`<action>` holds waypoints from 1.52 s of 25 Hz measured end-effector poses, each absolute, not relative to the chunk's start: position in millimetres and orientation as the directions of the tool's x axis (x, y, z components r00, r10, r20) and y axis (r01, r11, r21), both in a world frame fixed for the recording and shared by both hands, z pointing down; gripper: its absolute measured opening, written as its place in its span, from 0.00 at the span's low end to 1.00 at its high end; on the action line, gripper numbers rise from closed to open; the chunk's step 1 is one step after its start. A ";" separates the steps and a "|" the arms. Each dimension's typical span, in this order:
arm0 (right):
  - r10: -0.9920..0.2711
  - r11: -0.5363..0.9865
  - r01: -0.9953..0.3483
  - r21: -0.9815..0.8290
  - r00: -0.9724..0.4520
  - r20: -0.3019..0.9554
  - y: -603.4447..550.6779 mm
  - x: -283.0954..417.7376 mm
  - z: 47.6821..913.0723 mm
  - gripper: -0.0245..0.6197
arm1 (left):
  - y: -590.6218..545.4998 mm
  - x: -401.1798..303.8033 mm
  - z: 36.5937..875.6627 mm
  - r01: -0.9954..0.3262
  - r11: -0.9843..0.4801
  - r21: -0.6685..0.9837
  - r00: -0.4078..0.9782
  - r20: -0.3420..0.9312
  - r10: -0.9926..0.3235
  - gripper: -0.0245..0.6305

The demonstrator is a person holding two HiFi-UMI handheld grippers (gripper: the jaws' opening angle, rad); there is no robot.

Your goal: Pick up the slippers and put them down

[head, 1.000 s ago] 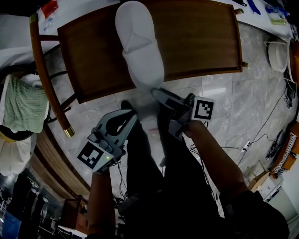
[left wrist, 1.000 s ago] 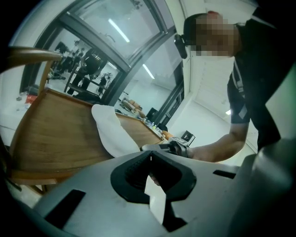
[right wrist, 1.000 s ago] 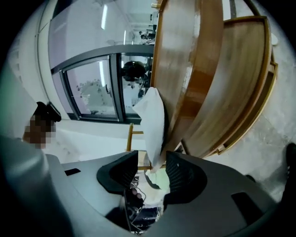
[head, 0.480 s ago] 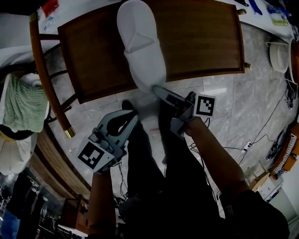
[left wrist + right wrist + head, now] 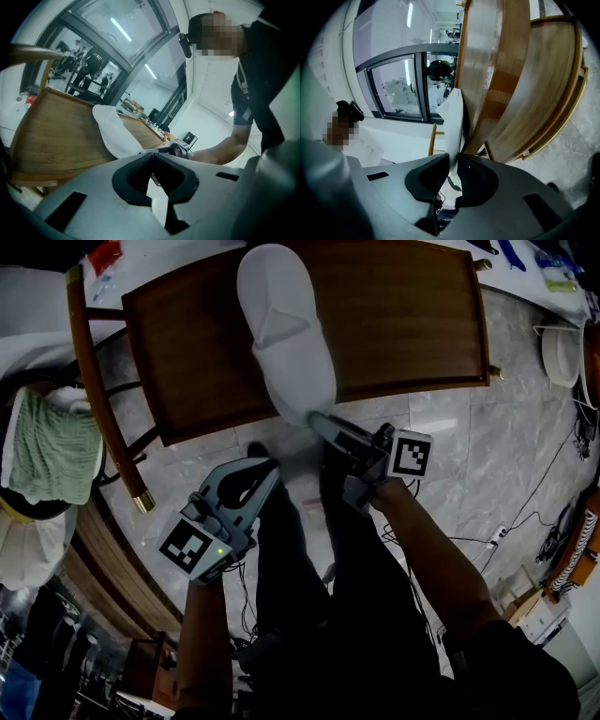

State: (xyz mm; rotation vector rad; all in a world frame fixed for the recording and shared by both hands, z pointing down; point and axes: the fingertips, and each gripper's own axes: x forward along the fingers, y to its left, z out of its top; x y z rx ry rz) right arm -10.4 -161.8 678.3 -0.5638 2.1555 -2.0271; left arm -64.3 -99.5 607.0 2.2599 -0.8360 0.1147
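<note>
Right gripper [image 5: 319,420] jaws, wide apart a second ago, are closing on the heel end of the white slipper [image 5: 286,329]. Its thin edge is pinched between the pads. Neither hand has shifted otherwise.

The slipper lies lengthwise on the wooden chair seat [image 5: 412,324], toe toward 12 o'clock, heel overhanging the front edge at 6.

I read the right gripper as near level, pointing toward 10 o'clock. The left gripper [image 5: 265,468] hangs at its 8 o'clock over the marble floor [image 5: 469,456], jaws together, nothing held.
</note>
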 end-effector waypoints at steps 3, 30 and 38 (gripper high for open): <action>-0.358 0.071 -0.195 -0.978 -0.920 0.158 -163.2 -6.6 668.6 0.13 | -101.8 -62.4 599.0 -0.602 -0.543 0.585 0.784 0.304 -0.542 0.06; -0.286 0.648 -0.036 -0.761 -0.937 -0.199 -193.0 -28.1 343.8 0.13 | -146.2 -103.6 339.0 -0.706 -0.667 0.240 0.703 0.122 -0.700 0.06; -0.227 0.812 0.013 -0.584 -0.914 -0.335 -181.8 -30.4 213.4 0.13 | -142.4 -121.3 227.8 -0.725 -0.688 0.026 0.689 0.043 -0.724 0.06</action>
